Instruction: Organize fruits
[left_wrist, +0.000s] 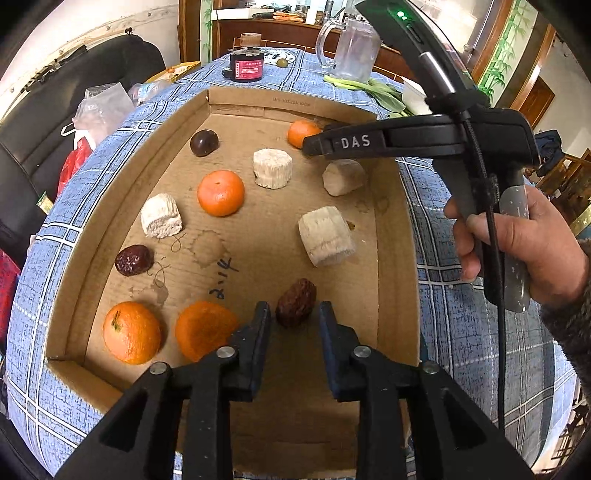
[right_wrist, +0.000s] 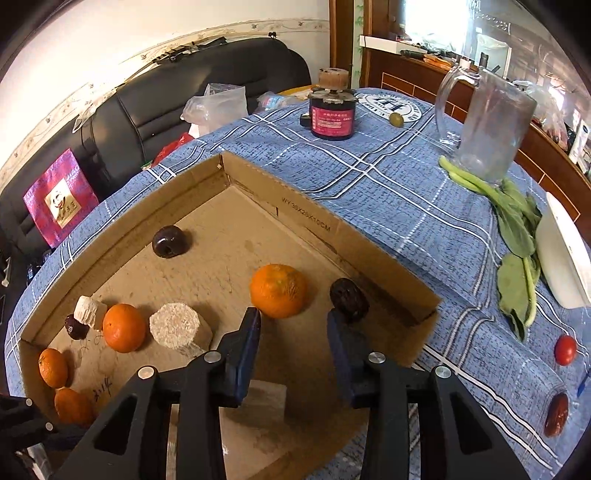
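Observation:
A shallow cardboard tray on the blue checked cloth holds several oranges, wrinkled red dates, pale cut chunks and a dark round fruit. My left gripper stands open low over the near end. A red date lies on the tray floor between its tips, with a little gap on each side. My right gripper is open and empty at the far corner. An orange sits just past its left tip and a dark date beside its right finger. A hand holds it.
Outside the tray stand a glass mug and a black can with a red label. Leafy greens, a white dish, a small tomato and a loose red date lie at the right. A black sofa is behind.

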